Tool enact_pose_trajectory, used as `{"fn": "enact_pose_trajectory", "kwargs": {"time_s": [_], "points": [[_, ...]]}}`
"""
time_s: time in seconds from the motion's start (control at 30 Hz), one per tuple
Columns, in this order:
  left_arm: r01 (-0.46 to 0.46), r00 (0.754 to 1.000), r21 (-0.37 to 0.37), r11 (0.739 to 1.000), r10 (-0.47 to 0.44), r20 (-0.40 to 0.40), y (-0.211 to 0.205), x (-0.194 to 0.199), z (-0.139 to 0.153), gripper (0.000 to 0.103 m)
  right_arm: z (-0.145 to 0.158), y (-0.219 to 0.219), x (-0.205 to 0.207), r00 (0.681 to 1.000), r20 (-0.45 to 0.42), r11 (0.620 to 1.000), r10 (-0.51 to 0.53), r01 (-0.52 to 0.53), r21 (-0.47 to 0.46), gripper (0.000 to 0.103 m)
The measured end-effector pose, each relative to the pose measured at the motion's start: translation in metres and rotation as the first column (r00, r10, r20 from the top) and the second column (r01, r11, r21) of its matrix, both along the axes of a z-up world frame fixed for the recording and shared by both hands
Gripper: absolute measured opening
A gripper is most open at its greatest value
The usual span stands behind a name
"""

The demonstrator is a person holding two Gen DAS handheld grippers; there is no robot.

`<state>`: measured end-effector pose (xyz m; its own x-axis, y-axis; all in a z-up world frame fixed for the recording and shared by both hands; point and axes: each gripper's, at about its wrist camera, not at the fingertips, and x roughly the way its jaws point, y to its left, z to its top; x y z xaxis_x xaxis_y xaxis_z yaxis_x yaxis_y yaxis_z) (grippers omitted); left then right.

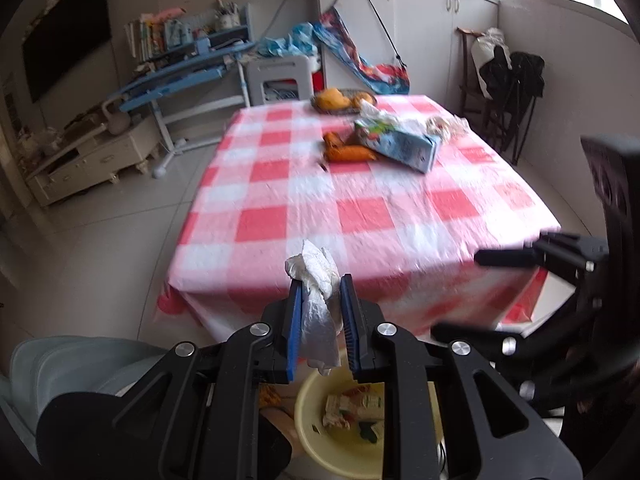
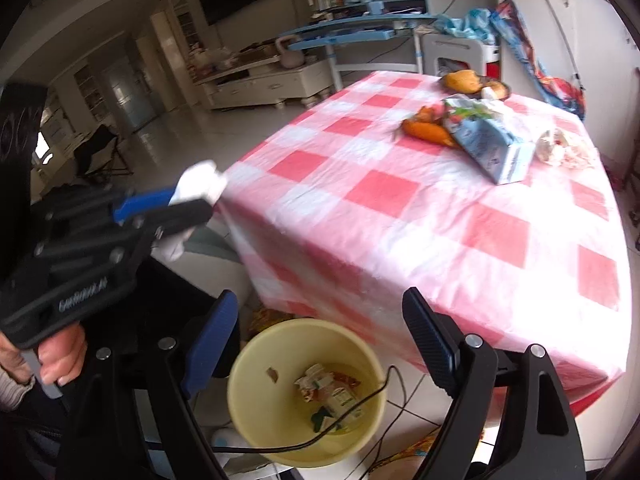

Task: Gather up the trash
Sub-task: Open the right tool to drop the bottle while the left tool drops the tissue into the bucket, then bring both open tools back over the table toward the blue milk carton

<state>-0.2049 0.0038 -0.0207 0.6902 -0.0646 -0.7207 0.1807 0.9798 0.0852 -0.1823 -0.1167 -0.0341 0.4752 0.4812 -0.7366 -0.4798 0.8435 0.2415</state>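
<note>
White crumpled tissue (image 1: 316, 304) pinched upright between blue fingers (image 1: 294, 320), hanging above the bin (image 2: 256, 380). Bin is pale yellow, round, open, on the floor just beside the tabletop (image 2: 460, 220) edge; crushed cartons and wrappers (image 2: 328, 396) lie at its bottom. More trash on the tabletop: blue carton (image 2: 492, 144) on its side, crumpled wrapper (image 2: 560, 148) beside it.

Bin on the floor at the table's near corner, below my grippers.
My left gripper (image 1: 320, 304) holds a tissue (image 1: 316, 280) above the bin (image 2: 256, 408); carrots (image 1: 344, 148) and carton (image 1: 404, 144) lie far across the table (image 1: 320, 208).
</note>
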Motion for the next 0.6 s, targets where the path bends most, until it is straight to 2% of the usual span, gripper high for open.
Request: {"fn": "enact_pose_trajectory", "kwargs": {"time_s": [0.2,0.27,0.3,0.33,0.47,0.6], "points": [[0.06,0.993,0.003,0.998,-0.06,-0.102,-0.009,-0.005,-0.018,0.021,0.005,-0.007,-0.002,0.999,0.035,0.999,-0.033,0.034,-0.025,0.081],[0.07,0.988,-0.002,0.998,-0.07,-0.134,-0.011,-0.006,-0.023,0.031,0.006,-0.009,-0.004,0.998,0.049,0.998,-0.039,0.041,-0.039,0.083],[0.072,0.986,-0.013,0.997,-0.073,-0.153,-0.01,-0.006,-0.025,0.043,0.007,-0.009,-0.004,0.998,0.054,0.998,-0.041,0.044,-0.043,0.083],[0.07,0.984,-0.023,0.997,-0.073,-0.163,-0.009,-0.006,-0.026,0.05,0.008,-0.01,-0.004,0.997,0.058,0.998,-0.045,0.047,-0.046,0.083],[0.033,0.981,-0.073,0.997,-0.046,-0.19,0.0,-0.003,-0.028,0.056,0.01,-0.013,-0.005,0.996,0.072,0.997,-0.054,0.058,-0.048,0.083],[0.002,0.981,-0.085,0.996,-0.019,-0.194,0.005,0.0,-0.028,0.059,0.012,-0.016,-0.004,0.994,0.084,0.997,-0.063,0.067,-0.05,0.083]]}}
